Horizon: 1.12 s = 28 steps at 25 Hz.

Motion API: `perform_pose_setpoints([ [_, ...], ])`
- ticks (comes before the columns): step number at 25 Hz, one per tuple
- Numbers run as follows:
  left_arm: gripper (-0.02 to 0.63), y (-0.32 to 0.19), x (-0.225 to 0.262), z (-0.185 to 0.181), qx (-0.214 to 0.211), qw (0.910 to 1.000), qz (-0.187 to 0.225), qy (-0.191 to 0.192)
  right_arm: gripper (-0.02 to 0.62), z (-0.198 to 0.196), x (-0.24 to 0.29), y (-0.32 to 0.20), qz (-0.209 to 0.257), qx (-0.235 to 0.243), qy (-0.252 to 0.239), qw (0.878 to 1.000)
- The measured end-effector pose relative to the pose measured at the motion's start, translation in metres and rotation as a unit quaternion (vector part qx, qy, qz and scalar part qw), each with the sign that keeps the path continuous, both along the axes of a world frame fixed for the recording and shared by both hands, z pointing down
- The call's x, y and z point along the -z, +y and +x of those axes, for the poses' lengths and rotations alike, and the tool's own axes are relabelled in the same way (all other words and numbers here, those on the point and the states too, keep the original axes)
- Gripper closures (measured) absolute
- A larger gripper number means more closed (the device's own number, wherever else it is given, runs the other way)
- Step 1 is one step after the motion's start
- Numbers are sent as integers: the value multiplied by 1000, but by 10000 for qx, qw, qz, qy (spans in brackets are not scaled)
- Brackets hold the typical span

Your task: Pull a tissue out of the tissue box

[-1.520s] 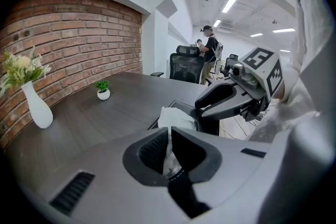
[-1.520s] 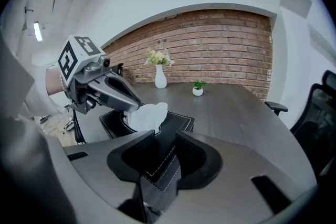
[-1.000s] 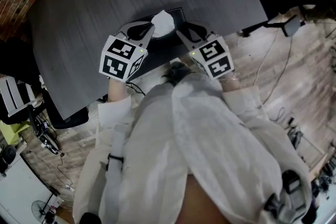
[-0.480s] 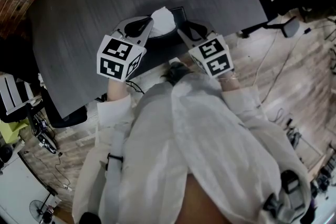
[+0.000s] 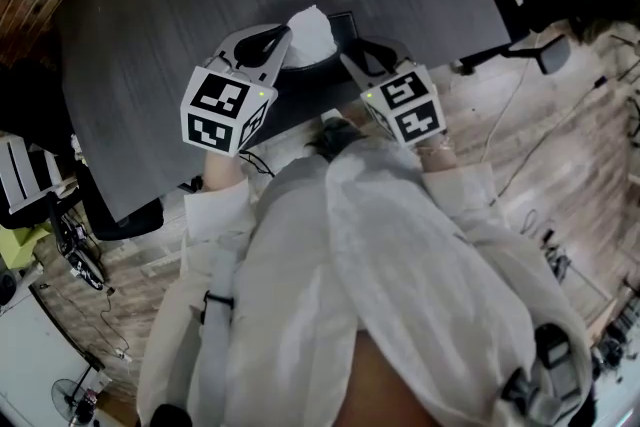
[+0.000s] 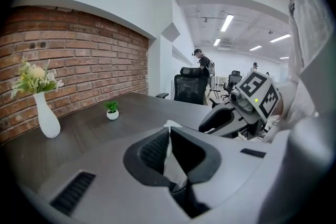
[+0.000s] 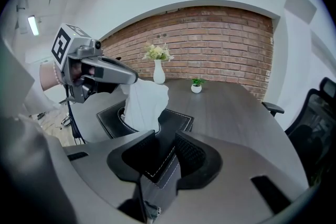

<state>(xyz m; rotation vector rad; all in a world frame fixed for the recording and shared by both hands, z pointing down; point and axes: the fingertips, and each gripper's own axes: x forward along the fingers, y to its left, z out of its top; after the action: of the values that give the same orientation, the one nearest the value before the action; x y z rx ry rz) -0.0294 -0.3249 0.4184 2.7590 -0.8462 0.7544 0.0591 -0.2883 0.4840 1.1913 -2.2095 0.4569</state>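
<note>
Ideally, the left gripper (image 6: 169, 134) is clamping the tissue's (image 5: 310, 33) tip squarely for a straight pull, while the right gripper (image 7: 167, 152) is pinching the tissue box's (image 7: 176, 119) five-o'clock corner, steadying it.

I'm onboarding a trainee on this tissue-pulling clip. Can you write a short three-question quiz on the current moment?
1. Multiple choice: what do the left tongs pinch?
A) the white tissue
B) the vase
C) nothing

2. True or false: the tissue hangs fully clear of the tissue box.

3. Fill in: the right tongs straddle a ___ of the tissue box.

Key
1. A: the jaws are closed on the thin white sheet.
2. False: its lower end sits in the box's opening.
3. corner
</note>
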Motion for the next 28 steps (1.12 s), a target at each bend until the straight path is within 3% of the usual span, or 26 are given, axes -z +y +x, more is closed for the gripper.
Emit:
perform_pose_setpoints([
  [12, 595, -7, 10, 2, 73, 9998, 128, 163, 479, 6, -4, -1, 25, 32, 145, 9999],
  [28, 597, -20, 27, -24, 493, 9974, 238, 463, 479, 4, -4, -2, 57, 99, 151, 9998],
])
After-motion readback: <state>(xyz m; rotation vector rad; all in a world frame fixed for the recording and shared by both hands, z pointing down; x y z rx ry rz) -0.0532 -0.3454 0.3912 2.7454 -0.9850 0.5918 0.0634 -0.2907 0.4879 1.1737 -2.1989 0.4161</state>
